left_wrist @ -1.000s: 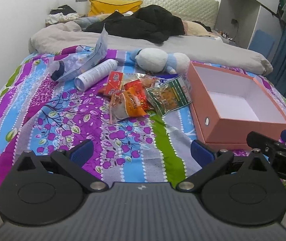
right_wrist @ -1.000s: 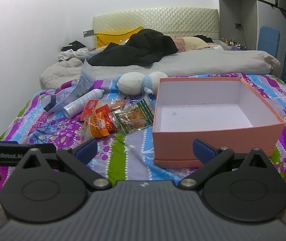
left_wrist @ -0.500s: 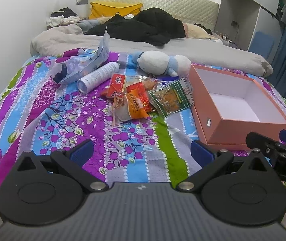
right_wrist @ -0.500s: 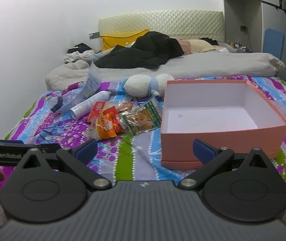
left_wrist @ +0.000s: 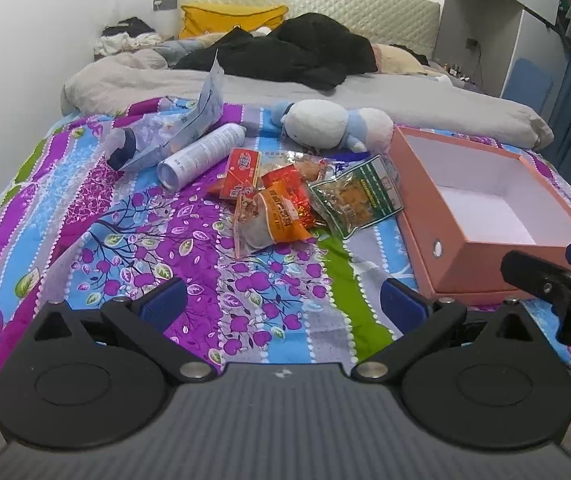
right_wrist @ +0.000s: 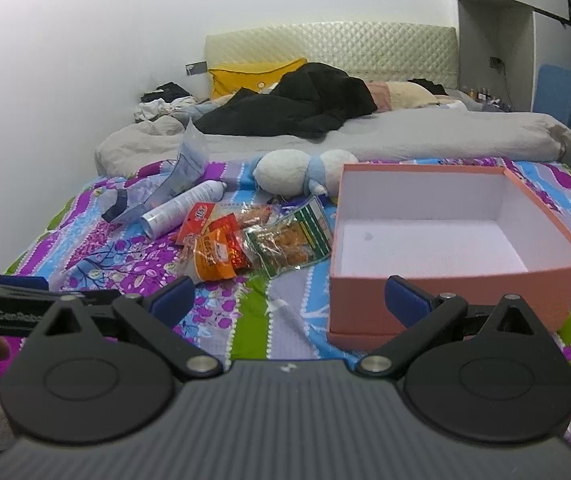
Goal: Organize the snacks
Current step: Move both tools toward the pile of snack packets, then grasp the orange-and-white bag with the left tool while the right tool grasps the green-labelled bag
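Observation:
Several snack packets lie in a heap on the patterned bedspread: an orange packet (left_wrist: 275,216) (right_wrist: 211,258), a green-edged packet (left_wrist: 355,198) (right_wrist: 289,242) and a red packet (left_wrist: 239,168) (right_wrist: 197,216). An empty pink box (left_wrist: 481,264) (right_wrist: 445,296) stands to their right. My left gripper (left_wrist: 281,300) is open and empty, near the bed's front edge, short of the heap. My right gripper (right_wrist: 289,296) is open and empty, in front of the box's near wall. Each gripper shows at the edge of the other's view.
A white spray can (left_wrist: 201,152) (right_wrist: 183,208), a clear plastic bag (left_wrist: 173,136) and a white and blue plush toy (left_wrist: 333,124) (right_wrist: 301,170) lie behind the snacks. Grey duvet, black clothes (left_wrist: 297,52) and a yellow pillow fill the bed's far half. A wall is on the left.
Both grippers have moved forward and slightly up toward the bed; the snacks and box look nearer. Both stay open. Nothing on the bed has moved.

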The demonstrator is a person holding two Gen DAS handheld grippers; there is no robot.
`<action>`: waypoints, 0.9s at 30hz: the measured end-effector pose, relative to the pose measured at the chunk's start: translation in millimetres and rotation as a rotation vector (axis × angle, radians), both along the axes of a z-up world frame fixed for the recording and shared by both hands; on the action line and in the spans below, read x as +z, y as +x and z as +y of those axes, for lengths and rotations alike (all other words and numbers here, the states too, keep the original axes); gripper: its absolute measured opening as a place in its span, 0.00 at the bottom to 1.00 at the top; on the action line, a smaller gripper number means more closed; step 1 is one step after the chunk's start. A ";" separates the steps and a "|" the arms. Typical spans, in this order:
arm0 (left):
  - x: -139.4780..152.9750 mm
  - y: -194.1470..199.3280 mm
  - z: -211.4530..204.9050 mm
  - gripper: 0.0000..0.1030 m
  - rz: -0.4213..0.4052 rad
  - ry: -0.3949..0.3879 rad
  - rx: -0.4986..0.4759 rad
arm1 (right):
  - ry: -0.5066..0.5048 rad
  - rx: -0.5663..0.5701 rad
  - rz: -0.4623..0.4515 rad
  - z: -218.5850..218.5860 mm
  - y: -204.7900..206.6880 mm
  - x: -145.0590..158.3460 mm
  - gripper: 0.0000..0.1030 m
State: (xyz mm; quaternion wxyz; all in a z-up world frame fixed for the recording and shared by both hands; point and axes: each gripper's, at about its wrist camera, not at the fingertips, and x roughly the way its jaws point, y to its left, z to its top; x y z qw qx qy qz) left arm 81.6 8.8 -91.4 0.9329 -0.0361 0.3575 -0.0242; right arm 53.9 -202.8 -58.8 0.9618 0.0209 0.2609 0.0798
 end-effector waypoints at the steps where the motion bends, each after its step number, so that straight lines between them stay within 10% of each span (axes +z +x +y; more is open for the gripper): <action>1: -0.8 5.5 3.2 1.00 0.017 -0.016 -0.002 | -0.002 0.002 -0.002 1.3 3.0 -0.6 1.00; 16: -2.0 62.3 25.5 1.00 0.017 -0.073 0.030 | -0.074 0.047 -0.051 29.4 41.7 -5.2 0.99; 27: -19.4 91.0 43.9 1.00 0.035 -0.105 0.015 | -0.112 0.093 -0.034 54.0 61.8 -18.1 0.70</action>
